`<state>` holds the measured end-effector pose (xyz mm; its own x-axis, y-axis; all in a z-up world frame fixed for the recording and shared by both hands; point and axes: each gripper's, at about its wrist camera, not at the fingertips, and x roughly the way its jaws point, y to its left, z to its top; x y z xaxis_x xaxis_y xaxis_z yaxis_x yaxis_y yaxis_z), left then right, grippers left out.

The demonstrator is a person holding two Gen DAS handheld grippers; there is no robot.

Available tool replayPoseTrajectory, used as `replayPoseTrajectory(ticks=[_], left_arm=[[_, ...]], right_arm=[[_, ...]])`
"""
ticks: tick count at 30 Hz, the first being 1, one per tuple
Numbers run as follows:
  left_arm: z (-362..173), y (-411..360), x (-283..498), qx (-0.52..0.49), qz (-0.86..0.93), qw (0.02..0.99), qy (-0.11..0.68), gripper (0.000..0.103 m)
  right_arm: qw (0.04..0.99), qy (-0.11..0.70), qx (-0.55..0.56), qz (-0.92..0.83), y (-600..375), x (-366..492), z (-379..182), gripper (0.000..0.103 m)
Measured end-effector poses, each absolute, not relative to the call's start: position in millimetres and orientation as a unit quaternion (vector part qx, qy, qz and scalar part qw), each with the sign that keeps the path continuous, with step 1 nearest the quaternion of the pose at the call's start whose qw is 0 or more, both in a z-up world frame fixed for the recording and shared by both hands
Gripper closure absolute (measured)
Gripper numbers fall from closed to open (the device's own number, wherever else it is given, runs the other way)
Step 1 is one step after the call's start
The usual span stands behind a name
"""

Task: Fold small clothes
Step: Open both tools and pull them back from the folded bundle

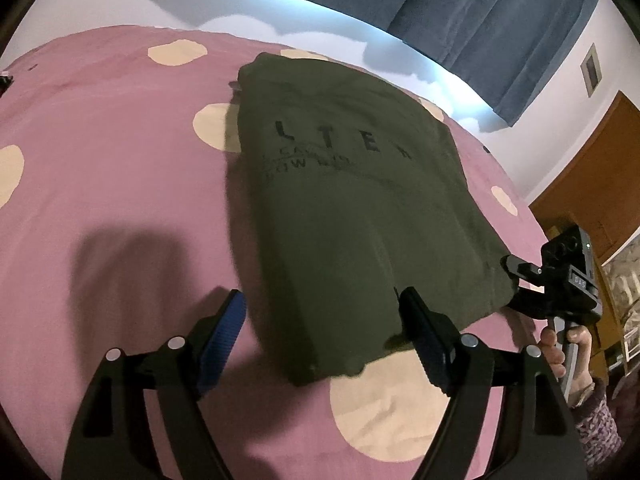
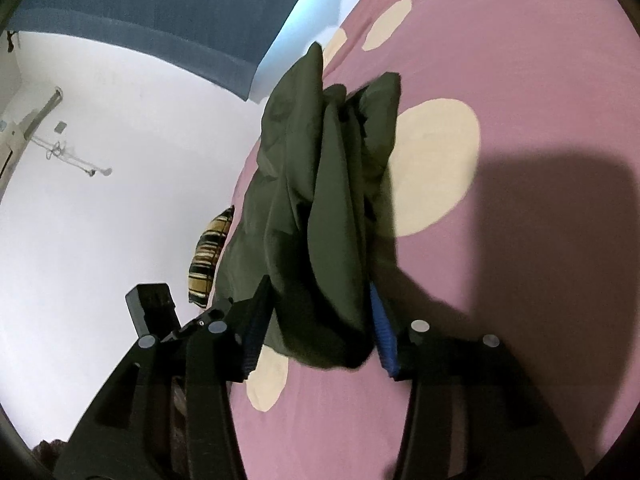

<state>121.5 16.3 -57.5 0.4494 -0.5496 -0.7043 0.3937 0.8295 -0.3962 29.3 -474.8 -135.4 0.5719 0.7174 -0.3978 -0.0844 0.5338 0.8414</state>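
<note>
An olive green T-shirt (image 1: 340, 200) with dark lettering lies folded into a long rectangle on the pink bed cover (image 1: 120, 160). My left gripper (image 1: 320, 295) stands open and wide over its near edge; the right finger (image 1: 424, 336) rests on the cloth and the left finger is off it, on the cover. My right gripper (image 1: 512, 282) sits at the shirt's near right corner. In the right wrist view, bunched folds of the shirt (image 2: 320, 220) stand between the spread jaws of my right gripper (image 2: 319, 283), which is open with the cloth loose against its pads.
The pink cover (image 2: 520, 80) has large cream dots. A blue curtain (image 1: 480, 20) hangs behind the bed, and brown wooden furniture (image 1: 592, 168) stands at the right. A striped pillow (image 2: 210, 256) lies at the bed's far edge. A person's hand (image 1: 560, 344) holds the right gripper's handle.
</note>
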Motion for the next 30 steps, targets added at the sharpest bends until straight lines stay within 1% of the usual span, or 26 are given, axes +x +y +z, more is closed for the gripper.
replayPoseTrajectory(ticks=[4,7,11,13,15,18,21,26,30], left_arm=[[-54.3,16.2,111.1,-0.075,-0.271,0.854,0.437,0.025],[-53.2,16.9,101.5,-0.067,-0.259,0.859,0.437,0.023],[-53.3,18.9,91.2,-0.060,-0.241,0.865,0.437,0.023],[-52.6,19.8,85.6,-0.056,-0.230,0.868,0.436,0.023],[-51.2,19.2,80.4,-0.052,-0.223,0.872,0.433,0.022],[-47.9,18.2,69.3,-0.041,-0.204,0.881,0.424,0.019],[-45.4,14.7,55.5,-0.022,-0.176,0.893,0.414,0.018],[-40.4,6.8,33.1,0.029,-0.140,0.909,0.392,0.017],[-34.4,4.5,19.2,0.047,-0.122,0.917,0.377,0.017]], right_arm=[[0.786,0.383,0.419,0.243,-479.5,16.9,-135.7,0.053],[0.795,0.384,0.407,0.235,-476.4,6.6,-132.8,0.051],[0.811,0.388,0.380,0.219,-466.8,-5.8,-125.5,0.040],[0.826,0.395,0.350,0.198,-459.7,-12.2,-121.5,0.034],[0.837,0.400,0.322,0.188,-451.7,-17.4,-118.6,0.024],[0.854,0.404,0.280,0.172,-437.0,-27.9,-117.4,0.016],[0.865,0.402,0.262,0.149,-426.8,-35.3,-116.6,0.013],[0.870,0.401,0.262,0.115,-421.8,-40.9,-116.5,0.012],[0.882,0.404,0.230,0.079,-410.1,-46.1,-111.9,0.011]])
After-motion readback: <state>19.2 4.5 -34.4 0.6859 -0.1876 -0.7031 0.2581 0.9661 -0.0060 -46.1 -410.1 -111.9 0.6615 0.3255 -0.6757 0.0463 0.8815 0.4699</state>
